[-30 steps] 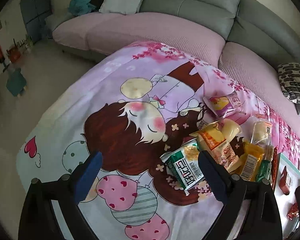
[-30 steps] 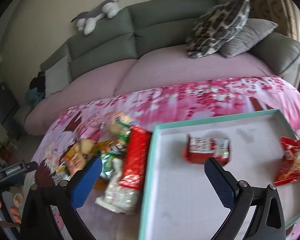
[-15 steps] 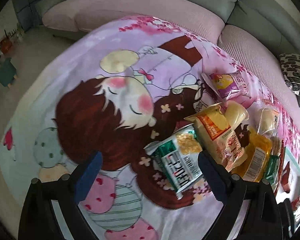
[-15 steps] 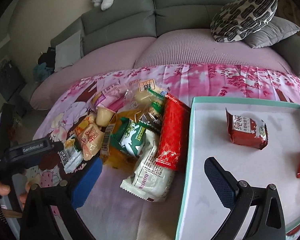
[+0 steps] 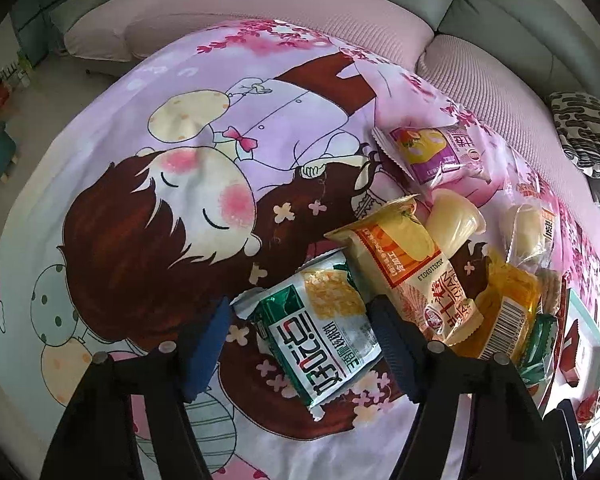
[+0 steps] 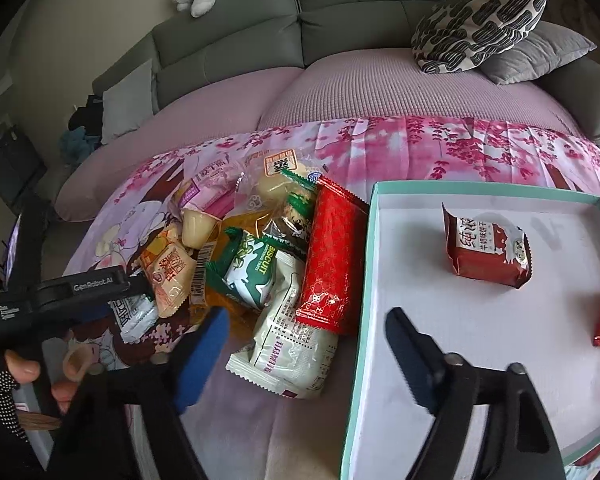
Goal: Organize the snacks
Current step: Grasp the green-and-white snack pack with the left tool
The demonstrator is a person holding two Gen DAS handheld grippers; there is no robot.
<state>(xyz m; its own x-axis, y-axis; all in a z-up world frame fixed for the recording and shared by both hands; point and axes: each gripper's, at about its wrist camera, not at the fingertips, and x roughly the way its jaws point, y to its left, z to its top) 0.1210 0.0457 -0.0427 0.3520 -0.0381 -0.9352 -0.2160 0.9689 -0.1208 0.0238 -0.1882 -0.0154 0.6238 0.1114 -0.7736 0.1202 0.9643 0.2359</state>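
Both views sit nearer the snack pile than a second ago. My left gripper jaws have just been narrowing astride the crinkly green-and-white packet, lower centre, pads not visibly pressing. Right gripper, likewise narrowing, brackets a glossy white pouch; teal-rimmed tray at right.

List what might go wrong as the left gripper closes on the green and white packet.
1. The left gripper has just been closing around the green and white packet, but the orange packet overlaps its upper corner and may get dragged along.
2. The packet lies flat on the soft cartoon blanket, so the fingers might pinch fabric too.
3. The glossy, puffy wrapper could slip out during the carry to the teal-rimmed tray.
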